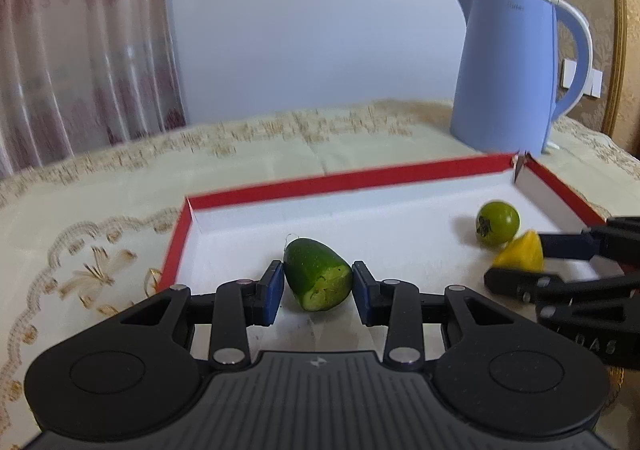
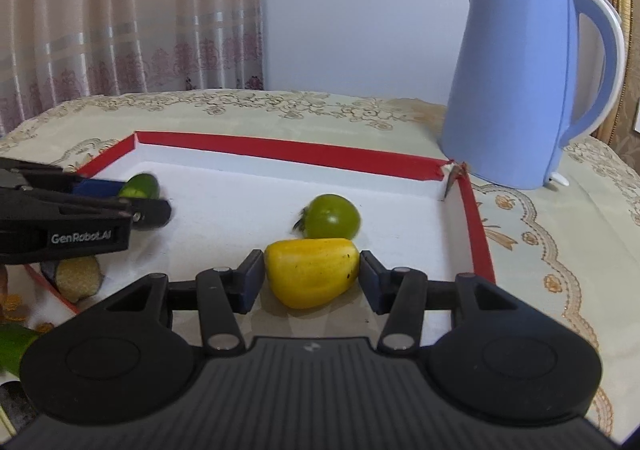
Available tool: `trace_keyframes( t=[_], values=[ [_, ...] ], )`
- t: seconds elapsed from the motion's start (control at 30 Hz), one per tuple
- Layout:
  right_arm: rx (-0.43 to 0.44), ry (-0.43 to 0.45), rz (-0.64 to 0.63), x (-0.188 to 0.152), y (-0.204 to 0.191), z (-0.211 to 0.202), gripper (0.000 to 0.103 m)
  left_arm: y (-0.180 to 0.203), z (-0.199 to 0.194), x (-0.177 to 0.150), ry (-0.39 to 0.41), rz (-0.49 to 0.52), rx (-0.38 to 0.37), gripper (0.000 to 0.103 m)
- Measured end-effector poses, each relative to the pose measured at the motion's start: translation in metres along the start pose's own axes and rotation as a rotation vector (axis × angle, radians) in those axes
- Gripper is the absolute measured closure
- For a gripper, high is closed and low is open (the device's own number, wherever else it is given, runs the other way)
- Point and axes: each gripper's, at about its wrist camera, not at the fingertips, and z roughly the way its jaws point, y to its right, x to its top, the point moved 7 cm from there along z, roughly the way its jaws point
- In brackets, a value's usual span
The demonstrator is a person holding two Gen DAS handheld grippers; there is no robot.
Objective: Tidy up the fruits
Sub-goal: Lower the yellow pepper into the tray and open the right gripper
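A cut green fruit piece sits between the blue pads of my left gripper, which is shut on it, low over the white floor of the red-rimmed tray. My right gripper is shut on a yellow fruit at the tray's right side. A round green fruit with a dark stalk lies just beyond it, apart from both grippers. In the left wrist view the right gripper and the yellow fruit show at the right. The right wrist view has the left gripper at the left.
A tall blue kettle stands just behind the tray's far right corner. A cut piece with dark skin and pale flesh lies at the tray's near left edge, a green thing beside it. An embroidered cloth covers the table; a curtain hangs behind.
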Motion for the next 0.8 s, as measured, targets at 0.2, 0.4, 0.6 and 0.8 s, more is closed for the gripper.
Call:
trace_keyframes(
  t=[0.2,0.4,0.6,0.8],
  values=[
    [0.006,-0.017,-0.002,-0.002,0.001,0.002,0.054,0.012,0.006,-0.003,-0.02,0.062,0.03,0.067],
    [0.008,-0.019,-0.005,-0.002,0.0,0.002,0.053,0.014,0.009,-0.003,-0.035,0.081,0.049,0.068],
    [0.005,-0.019,-0.009,-0.002,0.0,0.002,0.052,0.016,0.009,-0.004,-0.034,0.091,0.067,0.068],
    [0.005,-0.019,-0.01,-0.002,-0.001,0.002,0.051,0.019,0.008,-0.005,-0.035,0.114,0.088,0.068]
  ],
)
